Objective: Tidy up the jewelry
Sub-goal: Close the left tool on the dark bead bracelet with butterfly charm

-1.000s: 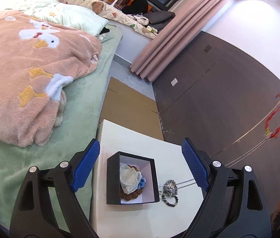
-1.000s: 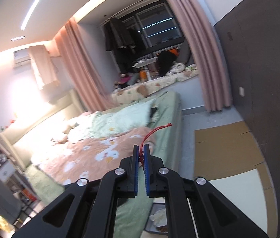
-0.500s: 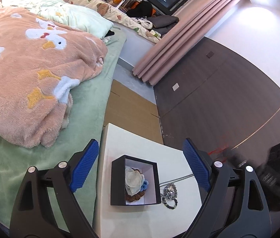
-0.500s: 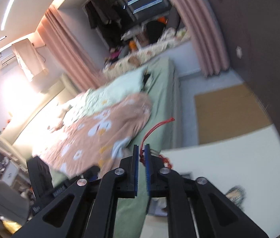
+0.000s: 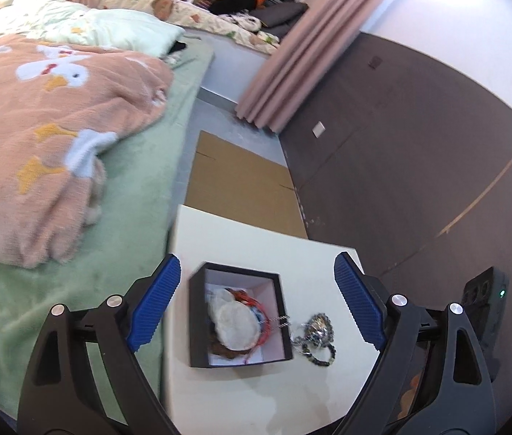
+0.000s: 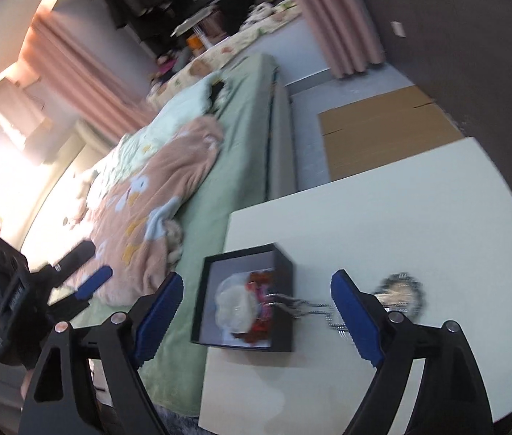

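A black open jewelry box (image 5: 198, 322) stands on the white table (image 5: 241, 239). It holds a white pouch (image 5: 236, 328), a red cord bracelet (image 5: 247, 295) and brown beads. A silver chain (image 5: 279, 320) hangs over its right wall toward a pile of dark beads and silver jewelry (image 5: 316, 337) on the table. My left gripper (image 5: 256, 304) is open above the box. My right gripper (image 6: 256, 315) is open and empty above the box (image 6: 285, 304); the red cord (image 6: 259, 282) lies inside.
A bed with a green sheet (image 5: 140, 188) and a pink blanket (image 5: 38, 116) lies left of the table. Cardboard (image 5: 238, 188) lies on the floor behind it. A dark wall (image 5: 401, 152) runs on the right.
My right gripper swung down over the table, opened and let go of the red cord, which now lies in the box. The left gripper stayed open above the box.
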`<action>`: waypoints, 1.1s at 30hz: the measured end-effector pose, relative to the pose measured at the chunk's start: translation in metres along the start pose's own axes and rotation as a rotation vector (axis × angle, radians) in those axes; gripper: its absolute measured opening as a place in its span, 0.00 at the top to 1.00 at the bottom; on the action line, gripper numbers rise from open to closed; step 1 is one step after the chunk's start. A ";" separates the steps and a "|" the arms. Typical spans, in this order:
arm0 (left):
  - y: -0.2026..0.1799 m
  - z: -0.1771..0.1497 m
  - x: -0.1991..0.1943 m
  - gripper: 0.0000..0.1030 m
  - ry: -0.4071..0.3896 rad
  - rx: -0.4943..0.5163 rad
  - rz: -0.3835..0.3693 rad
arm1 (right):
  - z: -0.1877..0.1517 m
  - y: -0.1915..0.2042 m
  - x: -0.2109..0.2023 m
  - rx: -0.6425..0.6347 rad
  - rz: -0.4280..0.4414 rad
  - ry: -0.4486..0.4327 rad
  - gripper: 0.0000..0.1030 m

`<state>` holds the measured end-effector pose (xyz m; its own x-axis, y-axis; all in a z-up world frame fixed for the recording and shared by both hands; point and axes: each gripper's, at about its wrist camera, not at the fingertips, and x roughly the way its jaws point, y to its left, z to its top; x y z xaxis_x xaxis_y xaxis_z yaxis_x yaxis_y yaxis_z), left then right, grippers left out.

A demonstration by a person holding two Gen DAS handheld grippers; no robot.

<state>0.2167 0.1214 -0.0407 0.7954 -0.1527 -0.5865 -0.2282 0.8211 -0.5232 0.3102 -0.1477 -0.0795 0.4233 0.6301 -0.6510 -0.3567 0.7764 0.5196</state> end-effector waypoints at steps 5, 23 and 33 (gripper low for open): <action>-0.034 -0.015 0.022 0.17 0.051 0.070 -0.035 | 0.001 -0.030 -0.021 0.079 -0.041 -0.046 0.28; -0.119 -0.085 0.121 0.44 0.342 0.323 -0.051 | -0.008 -0.105 -0.053 0.235 -0.126 -0.065 0.41; -0.126 -0.109 0.167 0.52 0.454 0.347 -0.011 | -0.005 -0.127 -0.037 0.273 -0.131 0.022 0.50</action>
<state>0.3170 -0.0670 -0.1398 0.4585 -0.3200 -0.8291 0.0372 0.9390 -0.3419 0.3356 -0.2696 -0.1241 0.4318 0.5265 -0.7324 -0.0620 0.8274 0.5582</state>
